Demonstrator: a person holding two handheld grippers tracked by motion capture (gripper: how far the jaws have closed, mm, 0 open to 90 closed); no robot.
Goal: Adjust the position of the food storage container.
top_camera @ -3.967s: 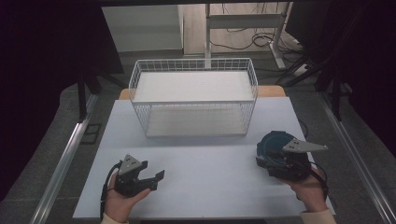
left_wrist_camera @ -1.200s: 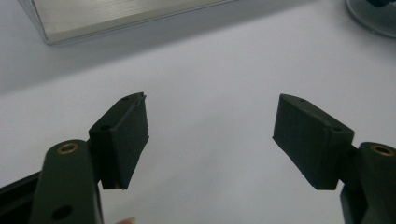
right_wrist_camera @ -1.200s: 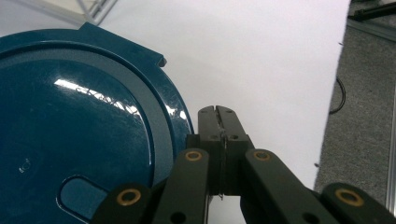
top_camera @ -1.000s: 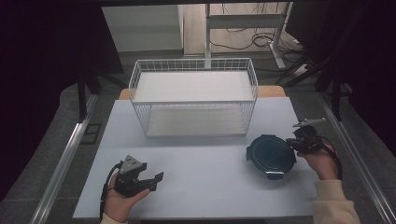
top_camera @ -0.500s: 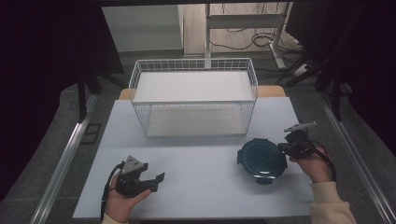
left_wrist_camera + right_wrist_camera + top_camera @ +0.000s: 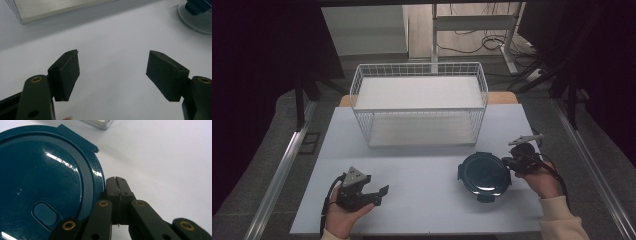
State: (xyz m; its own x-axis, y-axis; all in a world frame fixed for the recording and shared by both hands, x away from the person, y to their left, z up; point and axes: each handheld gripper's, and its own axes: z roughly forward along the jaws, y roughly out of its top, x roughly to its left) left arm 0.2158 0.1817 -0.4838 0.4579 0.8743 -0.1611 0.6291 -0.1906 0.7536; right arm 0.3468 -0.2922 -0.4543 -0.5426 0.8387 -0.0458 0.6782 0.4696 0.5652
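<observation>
At the back of the table (image 6: pixel 422 200), the white wire basket (image 6: pixel 420 102) is being left unfilled. Nearer, the lidded blue container (image 6: pixel 484 175) is being nudged leftward from its earlier spot by the right gripper (image 6: pixel 514 162), jaws pressed together against its rim. The left gripper (image 6: pixel 379 195) is being held half-open, gripping nothing.

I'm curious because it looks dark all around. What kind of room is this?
Probably a lab or workshop set up for recording. A white table stands among dark curtains, with cables on the floor behind and a wire basket on top.
</observation>
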